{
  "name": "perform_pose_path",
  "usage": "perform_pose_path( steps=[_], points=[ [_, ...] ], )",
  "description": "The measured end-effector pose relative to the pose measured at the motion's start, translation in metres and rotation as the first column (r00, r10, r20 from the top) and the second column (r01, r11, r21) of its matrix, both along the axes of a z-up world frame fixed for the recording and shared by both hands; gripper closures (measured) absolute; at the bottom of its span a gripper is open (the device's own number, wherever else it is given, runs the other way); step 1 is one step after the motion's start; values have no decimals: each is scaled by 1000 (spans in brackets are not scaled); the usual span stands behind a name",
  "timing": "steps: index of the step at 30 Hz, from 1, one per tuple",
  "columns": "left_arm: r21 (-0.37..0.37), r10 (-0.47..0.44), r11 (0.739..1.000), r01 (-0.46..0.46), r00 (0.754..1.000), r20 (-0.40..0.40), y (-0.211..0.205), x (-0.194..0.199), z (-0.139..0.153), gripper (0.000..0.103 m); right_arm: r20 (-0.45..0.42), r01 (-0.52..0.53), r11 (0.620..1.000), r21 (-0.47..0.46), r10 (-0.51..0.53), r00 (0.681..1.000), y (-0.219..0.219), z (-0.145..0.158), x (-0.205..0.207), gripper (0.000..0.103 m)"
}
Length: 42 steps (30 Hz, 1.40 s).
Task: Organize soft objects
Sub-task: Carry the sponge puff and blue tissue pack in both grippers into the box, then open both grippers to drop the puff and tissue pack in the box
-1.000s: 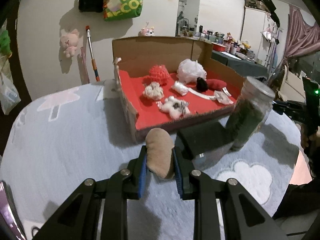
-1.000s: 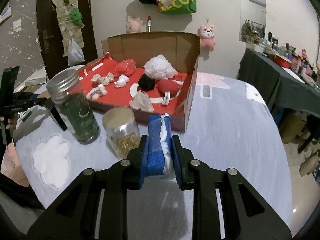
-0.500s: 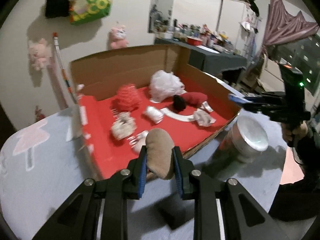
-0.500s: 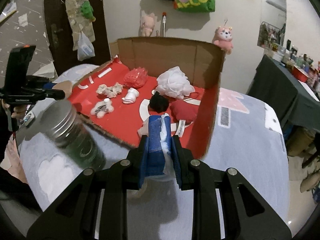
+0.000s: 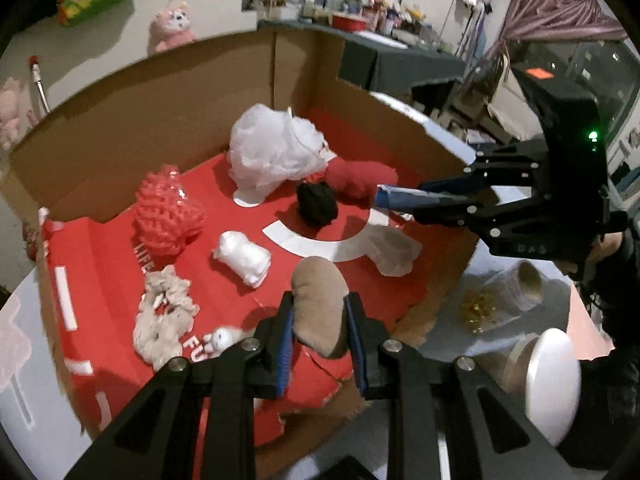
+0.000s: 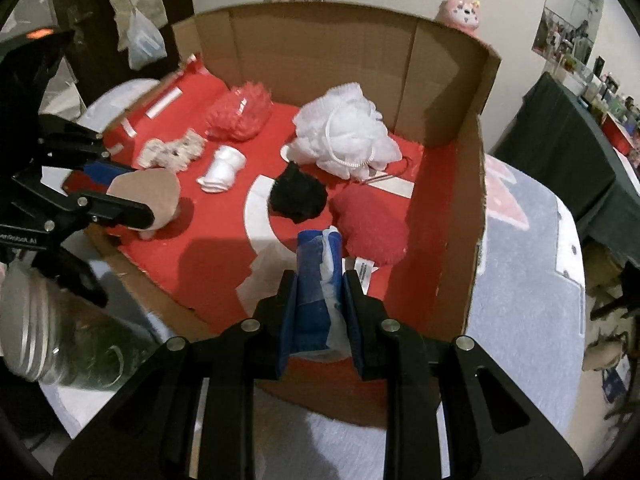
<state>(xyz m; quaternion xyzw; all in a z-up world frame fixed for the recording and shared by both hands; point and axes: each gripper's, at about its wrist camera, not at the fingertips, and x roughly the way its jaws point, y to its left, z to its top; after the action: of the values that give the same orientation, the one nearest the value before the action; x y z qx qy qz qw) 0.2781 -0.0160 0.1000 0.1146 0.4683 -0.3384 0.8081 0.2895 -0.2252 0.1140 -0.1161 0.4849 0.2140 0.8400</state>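
My left gripper [image 5: 320,334] is shut on a tan soft pad [image 5: 320,304] and holds it over the front edge of the cardboard box [image 5: 120,120] with a red floor. My right gripper [image 6: 320,320] is shut on a blue sponge with white wrap [image 6: 318,280], held over the box's near right part. Each gripper shows in the other view: the right one [image 5: 384,198], the left one [image 6: 148,208]. In the box lie a white mesh puff [image 6: 344,140], a red knit ball [image 5: 166,210], a black pompom [image 6: 298,196], a red cushion [image 6: 370,228] and small white pieces.
A green-filled jar with a metal lid [image 6: 44,328] stands left of the box on the grey cloud-print cloth [image 6: 520,280]. A small jar with gold bits [image 5: 504,300] lies right of the box. A dark side table [image 6: 568,152] and plush toys on the wall stand beyond.
Both grippers have moved forward and up from the table to over the box, each still holding its object. The jars have dropped to the sides of the views.
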Motion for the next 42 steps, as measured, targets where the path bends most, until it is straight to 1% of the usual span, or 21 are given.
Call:
perform_pose_path(
  steps=[3,9,13,20,22,28,32,34,36,38,42],
  points=[
    [11,-9,1000,9,999,-42,-4,13,-6,77,-21,6,1000,-16,-7,1000,3,-5,6,81],
    [42,-27,999,30,997,-69,-17,24,-17,77,-66,13,997,-70,-17,998,9,-16,15,81],
    [64,-39,997,45,996,-84,-26,26,-26,76,-80,17,995,-95,-25,996,10,-21,18,80],
    [75,-36,996,43,995,-93,-29,29,-30,75,-72,15,993,-120,-24,997,12,-23,19,80],
    [78,-30,996,37,995,-96,-28,30,-32,73,-70,12,992,-129,-21,997,13,-24,20,80],
    [78,-17,997,24,995,-97,-22,29,-28,72,-63,3,989,-148,-12,998,17,-26,19,80],
    [74,-12,997,20,995,-97,-24,31,-29,66,-63,-2,987,-160,-8,998,18,-27,18,79],
    [71,-8,997,15,995,-95,-24,31,-29,61,-65,-4,987,-161,-7,998,20,-27,18,79],
    [63,-5,998,12,995,-101,-26,32,-29,58,-68,-2,988,-155,-8,998,20,-27,19,78],
    [53,0,999,6,995,-101,-25,32,-27,58,-70,0,989,-151,-11,997,19,-27,19,78],
    [37,23,999,-20,995,-94,-20,31,-22,50,-70,4,990,-140,-14,997,18,-26,19,77]
  ],
)
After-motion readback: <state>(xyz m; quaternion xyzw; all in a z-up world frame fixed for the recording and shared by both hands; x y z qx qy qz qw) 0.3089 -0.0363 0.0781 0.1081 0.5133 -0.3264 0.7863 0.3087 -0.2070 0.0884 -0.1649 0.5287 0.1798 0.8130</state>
